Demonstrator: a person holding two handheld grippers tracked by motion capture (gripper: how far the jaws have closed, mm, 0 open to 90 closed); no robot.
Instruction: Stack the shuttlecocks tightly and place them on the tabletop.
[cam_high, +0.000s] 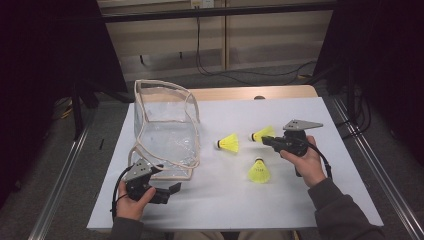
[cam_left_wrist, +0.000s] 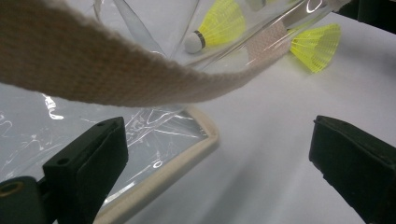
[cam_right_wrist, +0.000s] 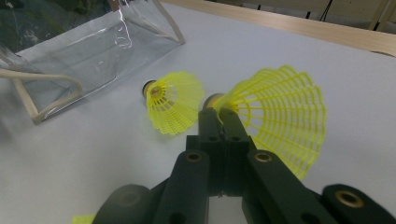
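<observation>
Shuttlecock (cam_right_wrist: 275, 112) skirt pinched between right fingers (cam_right_wrist: 209, 125).

Bright table, dark surroundings, blurred close-ups.

Bag (cam_high: 167, 131): glossy, crinkled clear plastic with rough woven cloth edging. Shuttlecocks (cam_high: 230, 143): yellow plastic mesh. Tools (cam_right_wrist: 222, 122): matt black plastic. Bench (cam_high: 260, 200): smooth, matt white.

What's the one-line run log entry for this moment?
right gripper: shut on shuttlecock | left gripper: open by clear bag | loose shuttlecocks: two
</observation>
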